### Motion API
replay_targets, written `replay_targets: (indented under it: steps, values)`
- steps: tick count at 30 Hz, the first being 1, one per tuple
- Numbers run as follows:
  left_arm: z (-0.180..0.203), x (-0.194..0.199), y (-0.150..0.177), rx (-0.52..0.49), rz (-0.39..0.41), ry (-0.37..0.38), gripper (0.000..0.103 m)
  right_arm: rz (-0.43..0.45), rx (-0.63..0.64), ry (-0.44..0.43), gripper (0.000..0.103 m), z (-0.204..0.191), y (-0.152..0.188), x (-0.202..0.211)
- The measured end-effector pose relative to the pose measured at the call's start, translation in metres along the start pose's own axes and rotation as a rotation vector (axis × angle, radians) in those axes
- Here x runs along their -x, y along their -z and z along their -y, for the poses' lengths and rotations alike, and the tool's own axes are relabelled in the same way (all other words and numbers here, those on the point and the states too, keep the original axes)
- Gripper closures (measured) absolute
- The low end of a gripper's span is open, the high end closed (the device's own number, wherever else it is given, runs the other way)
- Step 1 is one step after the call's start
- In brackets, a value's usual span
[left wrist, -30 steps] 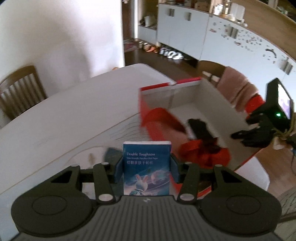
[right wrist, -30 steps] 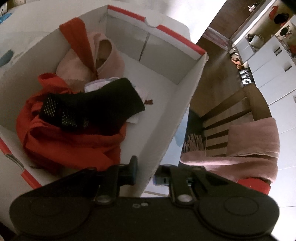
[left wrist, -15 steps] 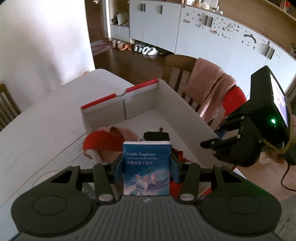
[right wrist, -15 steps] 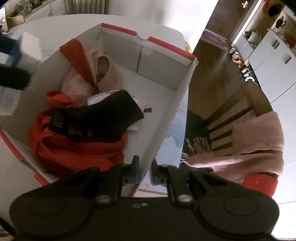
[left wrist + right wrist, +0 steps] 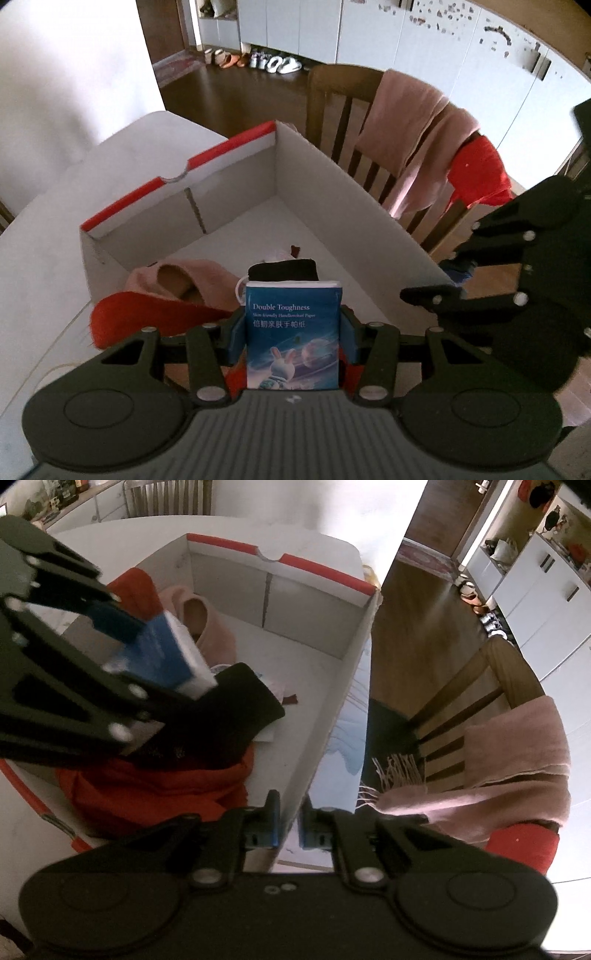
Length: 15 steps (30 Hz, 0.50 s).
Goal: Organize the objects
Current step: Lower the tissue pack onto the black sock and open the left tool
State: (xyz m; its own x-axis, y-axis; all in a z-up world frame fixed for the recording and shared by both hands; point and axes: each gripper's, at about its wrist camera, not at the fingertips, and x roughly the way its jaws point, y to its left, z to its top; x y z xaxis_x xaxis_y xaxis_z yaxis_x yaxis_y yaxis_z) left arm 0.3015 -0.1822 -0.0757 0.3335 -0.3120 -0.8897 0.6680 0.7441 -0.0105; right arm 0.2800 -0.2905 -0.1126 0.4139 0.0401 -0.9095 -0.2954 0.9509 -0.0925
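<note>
From the left wrist, the left hand-held gripper point(image 5: 293, 332) has its blue pads clamped on both sides of a blue tissue pack point(image 5: 293, 334), held upright with its printed face toward the camera, above the near end of an open white cardboard box point(image 5: 332, 173) with red-edged flaps. Inside the box, just past the pack, lie a pink cloth point(image 5: 177, 277), a red cloth point(image 5: 147, 314) and a black sock point(image 5: 282, 269); the far half of the box floor is bare. The box sits on a white surface point(image 5: 48, 229). Behind it stands a wooden chair point(image 5: 340, 96) draped with a pink scarf point(image 5: 410, 129) and something red. The right hand-held gripper point(image 5: 439, 291) shows at the right edge, at the box's right wall. From the right wrist, the right hand-held gripper point(image 5: 290, 825) is pinched on that thin cardboard wall point(image 5: 332, 716), which passes between its two nearly closed blue pads. The left hand-held gripper point(image 5: 177, 664) reaches in from the upper left, tilted downward, with the tissue pack point(image 5: 166, 653) gripped over the black sock point(image 5: 229, 716) and the red cloth point(image 5: 159, 790). The pink cloth point(image 5: 207, 627) lies further back in the box. To the right, the chair point(image 5: 476, 698) with the fringed scarf point(image 5: 498, 771) stands beside the surface.
</note>
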Motion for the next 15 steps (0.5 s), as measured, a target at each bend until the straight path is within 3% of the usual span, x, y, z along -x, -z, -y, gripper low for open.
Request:
replay_targets:
  steps: [12, 14, 15]
  values:
    - [-0.002, -0.035, 0.005, 0.03, -0.061, 0.005, 0.053, 0.002, 0.002, -0.002, 0.095, 0.0, 0.001, 0.001]
    - [-0.002, -0.04, 0.007, 0.028, -0.079, -0.001, 0.049, 0.001, 0.002, -0.002, 0.095, 0.0, 0.001, 0.0]
    - [-0.001, -0.04, 0.008, 0.025, -0.081, -0.008, 0.041, 0.001, 0.003, -0.002, 0.095, 0.0, 0.001, 0.0]
